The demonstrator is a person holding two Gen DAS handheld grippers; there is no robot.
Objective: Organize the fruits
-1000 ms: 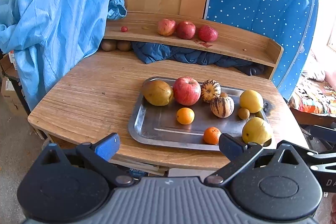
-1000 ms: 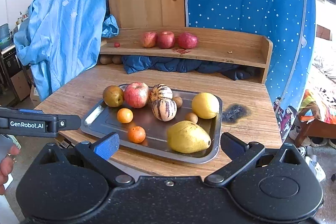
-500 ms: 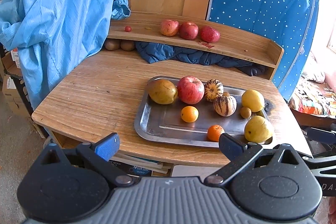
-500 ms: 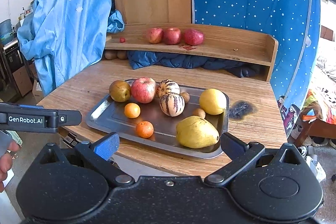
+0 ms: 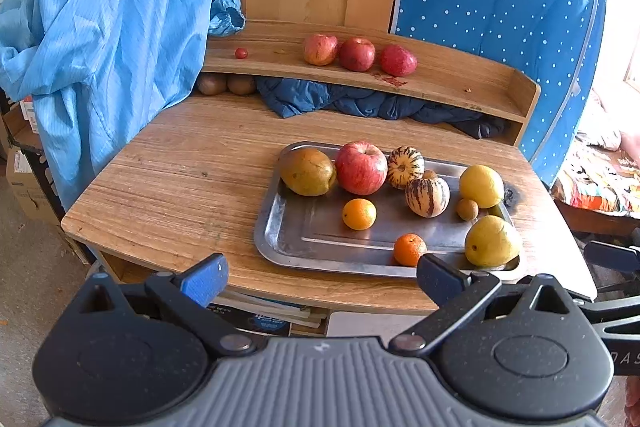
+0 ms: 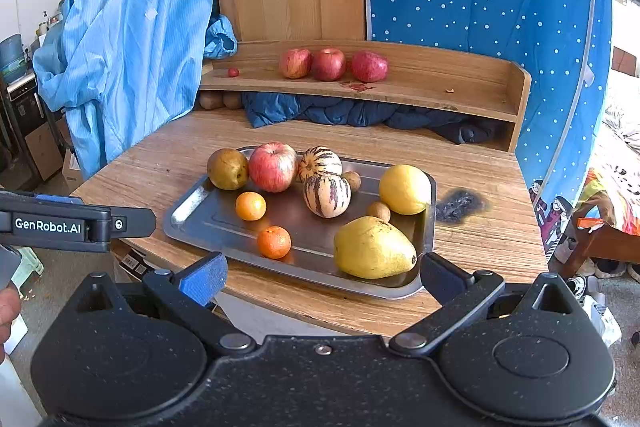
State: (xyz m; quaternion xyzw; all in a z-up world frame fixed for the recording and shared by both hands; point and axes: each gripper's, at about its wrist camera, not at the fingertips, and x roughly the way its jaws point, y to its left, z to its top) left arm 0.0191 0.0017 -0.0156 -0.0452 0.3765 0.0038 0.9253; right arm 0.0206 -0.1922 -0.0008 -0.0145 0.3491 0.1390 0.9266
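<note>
Between my two pairs of wide, empty jaws, at the bottom of each frame, little had altered in the last second: both views had backed off slightly and the fruit had stayed put, so no sorting had advanced. Beyond my left gripper (image 5: 320,277) and right gripper (image 6: 322,277), mid-frame, lay the tray (image 6: 188,215) with pear (image 6: 372,247), tangerines and apple (image 6: 273,167); farther up, three apples (image 6: 328,64) lined the shelf (image 6: 460,83).

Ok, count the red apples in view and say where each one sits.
4. One red apple lies on the metal tray, between the brown pear and a striped melon. Three sit in a row on the wooden shelf.
</note>
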